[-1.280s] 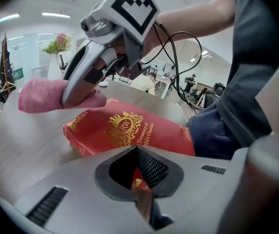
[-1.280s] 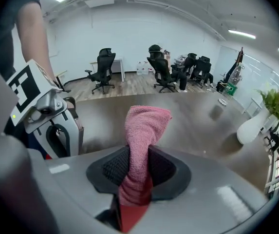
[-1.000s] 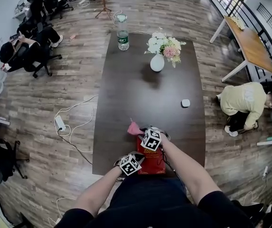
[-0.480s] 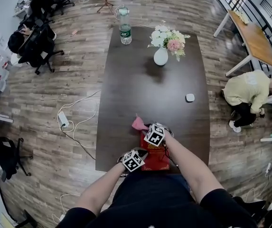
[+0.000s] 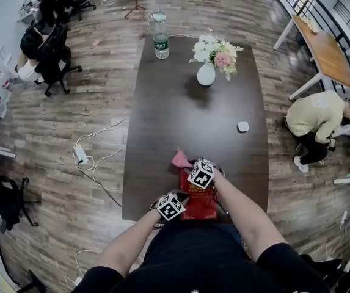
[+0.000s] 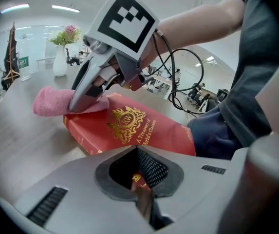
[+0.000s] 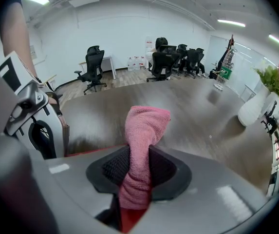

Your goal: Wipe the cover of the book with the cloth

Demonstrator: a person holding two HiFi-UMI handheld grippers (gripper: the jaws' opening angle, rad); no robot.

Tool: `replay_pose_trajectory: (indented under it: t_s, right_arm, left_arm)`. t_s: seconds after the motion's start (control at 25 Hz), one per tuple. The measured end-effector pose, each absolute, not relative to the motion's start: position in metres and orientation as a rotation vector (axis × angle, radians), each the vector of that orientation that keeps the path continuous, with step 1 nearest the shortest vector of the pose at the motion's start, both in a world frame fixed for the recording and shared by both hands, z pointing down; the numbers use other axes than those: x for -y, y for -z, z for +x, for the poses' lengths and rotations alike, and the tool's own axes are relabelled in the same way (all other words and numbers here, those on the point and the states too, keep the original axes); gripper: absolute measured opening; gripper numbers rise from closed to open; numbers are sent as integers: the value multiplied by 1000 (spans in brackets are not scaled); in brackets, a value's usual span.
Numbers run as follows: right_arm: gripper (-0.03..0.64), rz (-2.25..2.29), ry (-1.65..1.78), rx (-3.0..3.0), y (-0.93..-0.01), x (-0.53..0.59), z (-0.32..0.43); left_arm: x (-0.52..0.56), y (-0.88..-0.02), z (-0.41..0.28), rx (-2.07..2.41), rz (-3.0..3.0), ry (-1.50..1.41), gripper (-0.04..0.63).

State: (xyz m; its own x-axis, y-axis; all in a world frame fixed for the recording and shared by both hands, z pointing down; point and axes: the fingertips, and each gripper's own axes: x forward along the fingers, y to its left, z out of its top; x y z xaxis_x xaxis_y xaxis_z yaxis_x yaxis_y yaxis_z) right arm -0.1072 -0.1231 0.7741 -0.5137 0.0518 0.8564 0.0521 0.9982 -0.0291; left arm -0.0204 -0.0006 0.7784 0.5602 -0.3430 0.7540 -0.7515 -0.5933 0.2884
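Note:
A red book [image 5: 199, 202] with a gold title [image 6: 129, 128] lies flat at the near edge of the dark table [image 5: 181, 115]. My left gripper [image 5: 175, 205] sits at the book's near edge, and its jaws [image 6: 140, 179] are shut on that edge. My right gripper [image 5: 194, 167] is shut on a pink cloth [image 7: 141, 145]. It presses the cloth [image 6: 51, 101] down at the book's far end. The cloth's loose end [image 5: 180, 159] spills past the book onto the table. In the left gripper view the right gripper [image 6: 79, 103] slopes down onto the cloth.
A white vase of flowers [image 5: 206, 75] and a water bottle [image 5: 160, 41] stand at the table's far end. A small white object [image 5: 242, 127] lies at mid right. Cables and a power strip [image 5: 78, 155] lie on the floor at left. A person crouches at the right [image 5: 314, 122].
The head view has shifted a little. Both grippers, the cloth and the book keep nearly the same places on the table.

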Motion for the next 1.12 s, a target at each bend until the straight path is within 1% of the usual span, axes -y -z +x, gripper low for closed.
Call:
replay_pose_trajectory:
  t_s: [1.12]
  right_arm:
    - [110,13,-10,2099,-776,143,-65]
  left_arm:
    - [0,-781,-23,894,2191,-910,-5]
